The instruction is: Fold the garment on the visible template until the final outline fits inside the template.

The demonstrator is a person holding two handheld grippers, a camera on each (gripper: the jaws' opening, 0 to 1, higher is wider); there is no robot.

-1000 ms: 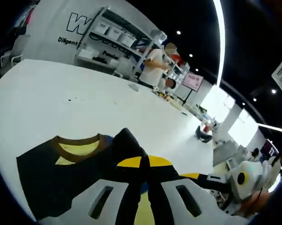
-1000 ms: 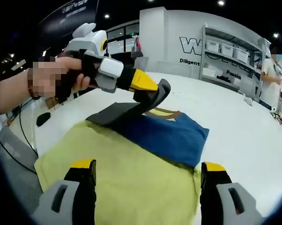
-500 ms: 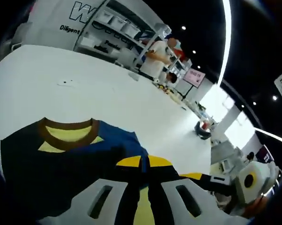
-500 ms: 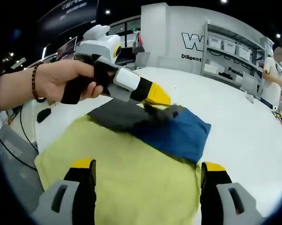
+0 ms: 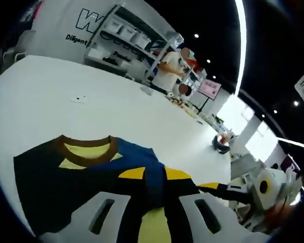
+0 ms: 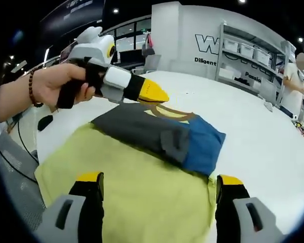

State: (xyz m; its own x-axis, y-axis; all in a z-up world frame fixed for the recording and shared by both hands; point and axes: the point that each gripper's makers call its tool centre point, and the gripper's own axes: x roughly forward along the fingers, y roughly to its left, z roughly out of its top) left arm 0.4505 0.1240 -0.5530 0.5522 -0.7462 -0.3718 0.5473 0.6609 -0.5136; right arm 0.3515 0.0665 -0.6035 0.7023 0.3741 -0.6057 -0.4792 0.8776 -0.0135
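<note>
Dropped flat now, the dark flap covers the garment [image 6: 192, 147]; left gripper [image 6: 159, 96] looks closed and empty at 11 o'clock, right gripper [image 6: 159, 195] is spread empty. Fold may slip beyond the template [image 6: 141, 202].

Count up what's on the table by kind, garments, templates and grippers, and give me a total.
Garments: 1, the dark blue garment
Templates: 1, the yellow-green template
Grippers: 2, left gripper and right gripper
Total: 4
</note>
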